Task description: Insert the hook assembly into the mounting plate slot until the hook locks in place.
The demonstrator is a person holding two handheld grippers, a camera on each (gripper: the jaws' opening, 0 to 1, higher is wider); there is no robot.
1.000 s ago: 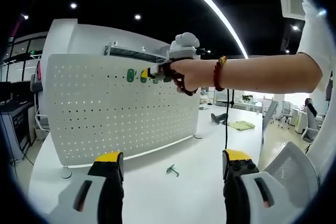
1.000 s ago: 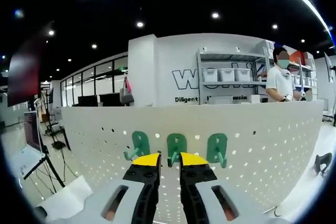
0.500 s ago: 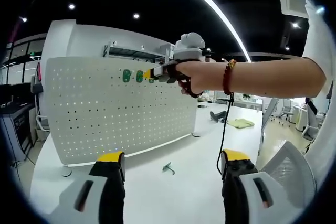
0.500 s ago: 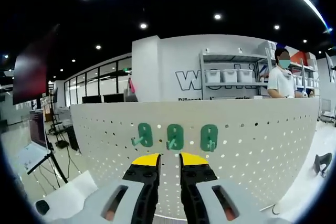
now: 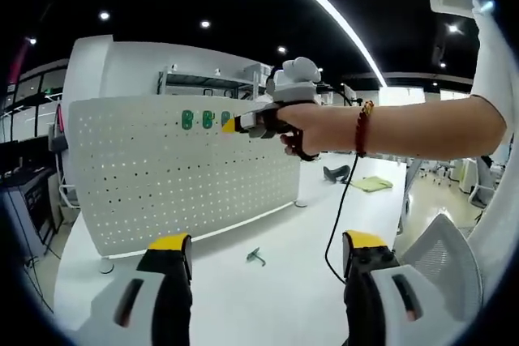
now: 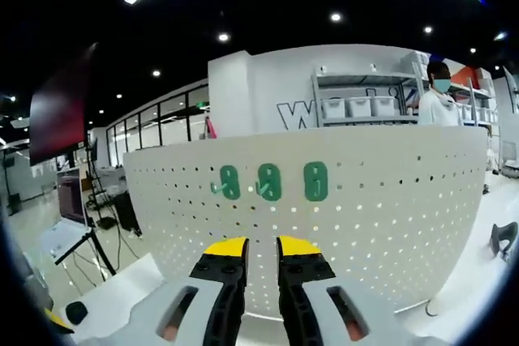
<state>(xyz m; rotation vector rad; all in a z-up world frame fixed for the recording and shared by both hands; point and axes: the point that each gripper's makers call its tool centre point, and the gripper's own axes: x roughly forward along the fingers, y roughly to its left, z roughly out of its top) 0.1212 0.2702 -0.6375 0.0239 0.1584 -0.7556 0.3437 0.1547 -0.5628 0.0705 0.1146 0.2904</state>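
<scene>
- Backing away from the pegboard (image 6: 365,200), the right tongs (image 6: 260,246) are nearly closed on nothing; three green hooks (image 6: 268,181) look smaller than a second ago, apparently seated.
- Each hook's long axis runs 12 to 6, prongs toward the camera.
- Left tongs (image 5: 263,242) gape wide, empty; a loose hook (image 5: 255,257) lies on the bench (image 5: 276,297).

Right gripper (image 6: 259,247): we have pulled it back from the pegboard (image 6: 389,200); a second ago its yellow tips sat just under the middle green hook (image 6: 268,182), now there is bare board between them.
Jaws: nearly together, as before, with nothing between them.
Three hooks: they stay hung near the pegboard's top edge as we withdraw.
</scene>
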